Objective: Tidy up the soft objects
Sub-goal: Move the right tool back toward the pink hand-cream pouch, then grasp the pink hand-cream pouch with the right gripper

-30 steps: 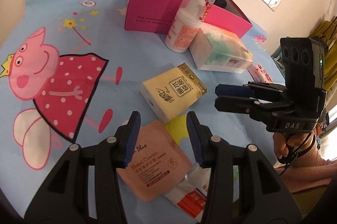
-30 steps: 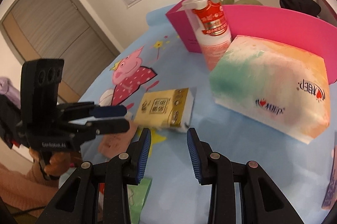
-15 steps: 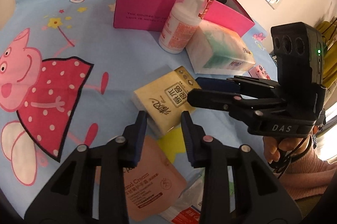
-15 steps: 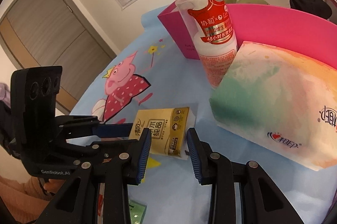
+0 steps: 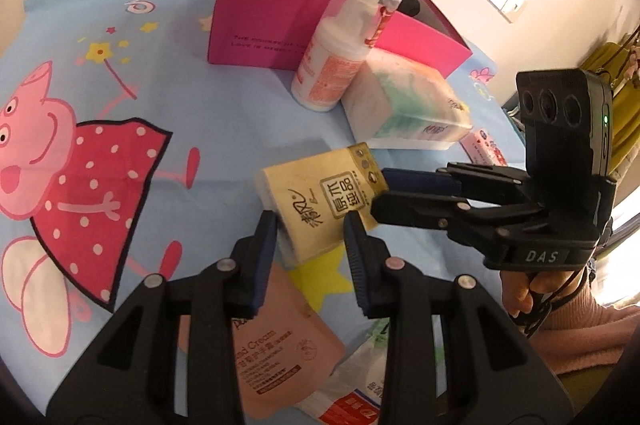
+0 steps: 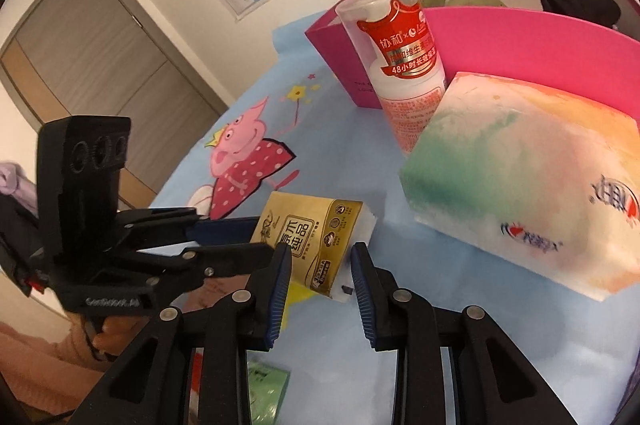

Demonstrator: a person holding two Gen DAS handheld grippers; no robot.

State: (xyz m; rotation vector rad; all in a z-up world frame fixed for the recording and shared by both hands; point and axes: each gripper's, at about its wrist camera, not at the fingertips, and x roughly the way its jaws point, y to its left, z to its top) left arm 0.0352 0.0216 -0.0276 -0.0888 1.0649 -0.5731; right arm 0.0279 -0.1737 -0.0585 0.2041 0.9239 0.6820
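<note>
Two grippers, the left gripper [image 5: 310,231] and the right gripper [image 6: 321,262], are held open around opposite ends of the yellow tissue pack [image 5: 320,203], which lies on the blue cartoon sheet [image 5: 160,113]. Beyond it, the way to the pink box [image 5: 264,25] is crowded by a white bottle [image 5: 336,65] and a large pastel tissue pack [image 5: 408,109], while a peach pouch [image 5: 288,349] is seen nearest.

The tissue pack [image 5: 320,201] lies mid-tabletop [image 5: 224,129], between the open fingers of the left claw [image 5: 310,241] and of the right claw [image 6: 320,265], which reach in from different sides. Behind it stands a pump bottle [image 5: 336,65], a larger tissue pack [image 5: 408,105] just beside it, both before the gift box [image 5: 272,25]. A hand cream sachet [image 5: 280,357] lies nearest.
</note>
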